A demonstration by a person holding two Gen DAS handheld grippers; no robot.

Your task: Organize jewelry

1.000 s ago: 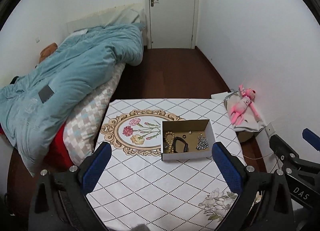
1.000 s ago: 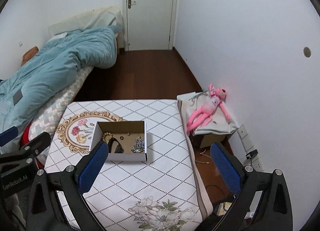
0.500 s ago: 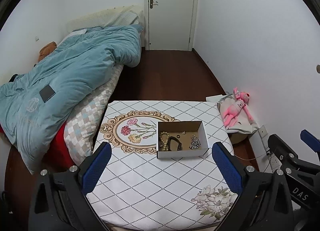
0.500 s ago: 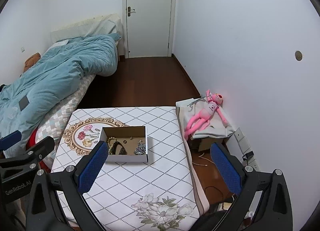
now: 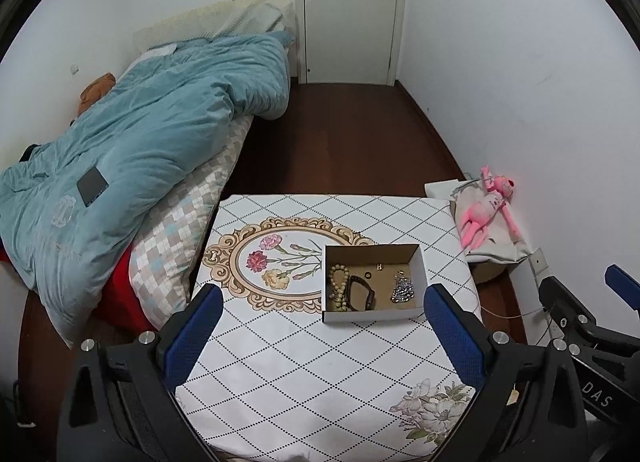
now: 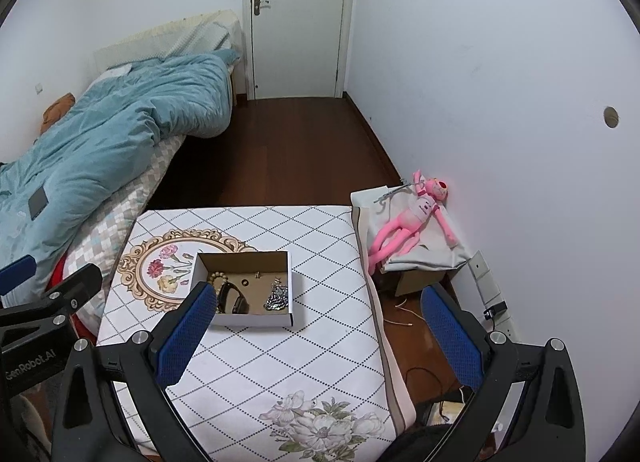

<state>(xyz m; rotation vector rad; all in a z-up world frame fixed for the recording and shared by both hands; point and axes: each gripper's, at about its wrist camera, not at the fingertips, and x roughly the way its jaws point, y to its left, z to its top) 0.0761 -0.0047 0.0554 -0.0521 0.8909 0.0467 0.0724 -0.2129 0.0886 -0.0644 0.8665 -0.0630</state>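
Observation:
An open cardboard box [image 5: 416, 258] [image 6: 291, 286] sits on the table with the diamond-patterned cloth [image 5: 304, 362] [image 6: 280, 362]. In it lie a beige bead bracelet [image 5: 337, 286] [image 6: 216, 277], a black band [image 5: 362, 294] [image 6: 234, 299], a small dark ring [image 5: 367, 274], a small gold piece [image 5: 379, 266] and a silver chain piece [image 5: 402, 289] [image 6: 277, 296]. My left gripper [image 5: 318, 336] is open and empty, held high above the table's near half. My right gripper [image 6: 316, 336] is open and empty, above the table's right edge.
A bed with a teal duvet [image 5: 140, 141] [image 6: 100, 133] stands left of the table. A pink plush toy [image 5: 486, 207] [image 6: 408, 221] lies on a cloth-covered box by the right wall. Dark wood floor [image 5: 340, 133] leads to a shut white door [image 5: 348, 9].
Both grippers have pulled back and up from the table, so the box looks smaller and farther off. Both stay open and empty.

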